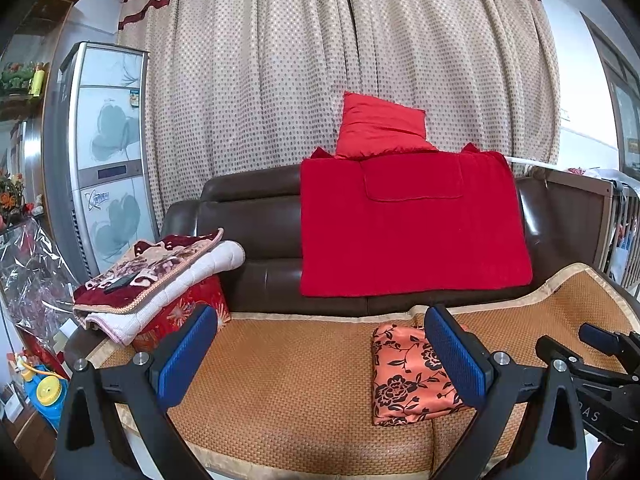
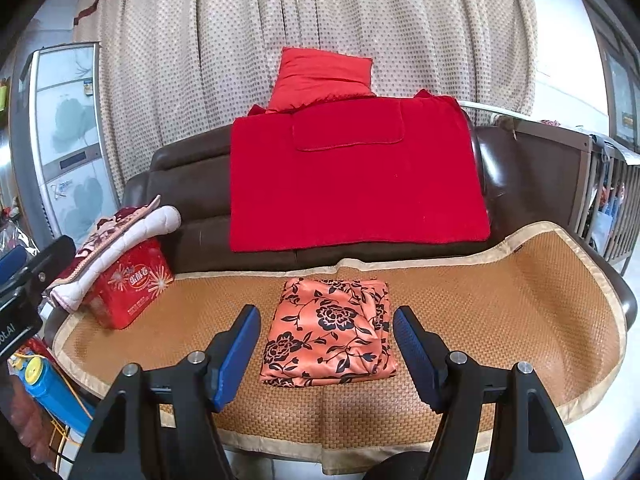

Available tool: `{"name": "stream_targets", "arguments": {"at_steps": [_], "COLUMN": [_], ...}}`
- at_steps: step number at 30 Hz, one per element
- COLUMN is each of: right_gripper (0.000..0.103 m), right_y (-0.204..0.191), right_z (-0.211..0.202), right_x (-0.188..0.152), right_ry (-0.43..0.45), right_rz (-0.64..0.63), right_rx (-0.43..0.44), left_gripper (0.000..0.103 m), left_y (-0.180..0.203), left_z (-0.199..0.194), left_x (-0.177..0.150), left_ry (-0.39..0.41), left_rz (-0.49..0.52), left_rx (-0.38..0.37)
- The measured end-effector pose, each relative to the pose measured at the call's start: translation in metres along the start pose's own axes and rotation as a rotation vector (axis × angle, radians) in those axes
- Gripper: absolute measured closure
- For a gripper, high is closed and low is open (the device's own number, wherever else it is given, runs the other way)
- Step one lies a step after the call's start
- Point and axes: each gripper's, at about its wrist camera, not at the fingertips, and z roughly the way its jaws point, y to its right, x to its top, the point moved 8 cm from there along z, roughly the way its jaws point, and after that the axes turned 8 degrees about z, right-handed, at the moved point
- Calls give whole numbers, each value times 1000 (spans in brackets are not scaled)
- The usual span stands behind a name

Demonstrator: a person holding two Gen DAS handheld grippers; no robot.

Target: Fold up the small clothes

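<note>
A folded orange cloth with black flowers [image 2: 330, 330] lies flat on the woven mat [image 2: 500, 304] of the sofa seat. My right gripper [image 2: 326, 350] is open and empty, held back above the mat's front edge, its blue pads either side of the cloth as seen. My left gripper [image 1: 320, 354] is open and empty, to the left of the cloth [image 1: 408, 376]; its right pad [image 1: 456, 356] overlaps the cloth's right side in the left wrist view. The right gripper's body [image 1: 592, 368] shows at that view's right edge.
A red blanket [image 2: 352, 176] hangs over the brown sofa back with a red cushion [image 2: 320, 76] above it. A red tin [image 2: 128, 284] with folded blankets [image 2: 120, 236] on top stands at the mat's left end. A cabinet [image 1: 104, 152] and curtain stand behind; a crib [image 2: 612, 208] at right.
</note>
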Motion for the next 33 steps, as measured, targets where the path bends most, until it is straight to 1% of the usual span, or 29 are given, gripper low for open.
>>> {"name": "stream_targets", "arguments": {"at_steps": [25,33], "right_gripper": [30,30], "right_y": [-9,-10], "right_z": [5,15], "right_x": [3,9], "right_ry": [2,-1], "right_rz": [-18,-23], "right_rx": [-4,-6], "left_gripper": [0,0], "left_y": [-3,-3], "left_z": [12,17], "left_x": [2,3], "left_ry": [-6,-8], "left_rz": [-4,-5], "left_rx": [-14,-17]}}
